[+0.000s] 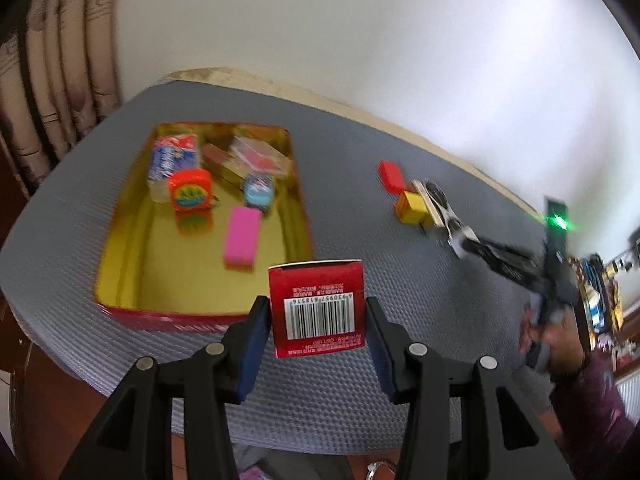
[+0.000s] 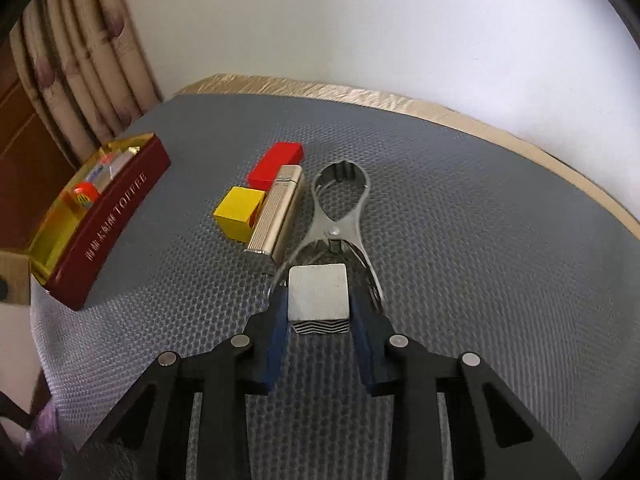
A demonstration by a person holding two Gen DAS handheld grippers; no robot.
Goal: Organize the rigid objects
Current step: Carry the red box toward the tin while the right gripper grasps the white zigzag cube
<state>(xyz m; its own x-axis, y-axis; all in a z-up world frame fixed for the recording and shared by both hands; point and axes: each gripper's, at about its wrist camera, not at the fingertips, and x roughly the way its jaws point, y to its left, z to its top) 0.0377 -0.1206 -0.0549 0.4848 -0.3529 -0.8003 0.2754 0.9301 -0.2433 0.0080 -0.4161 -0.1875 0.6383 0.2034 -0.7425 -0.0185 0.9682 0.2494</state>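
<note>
Your left gripper (image 1: 318,320) clamps the red box (image 1: 318,308) upright, just short of the tin's (image 1: 120,308) near wall; the tin lies ahead and left. Your right gripper (image 2: 318,312) pinches the gray cube (image 2: 318,294), well right of the tin.

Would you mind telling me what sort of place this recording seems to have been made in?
Most likely a room in a home. A patterned curtain hangs beside a plain white wall, and the table is covered with a grey textured mat, with a cluttered shelf area at the right edge of the left wrist view.
</note>
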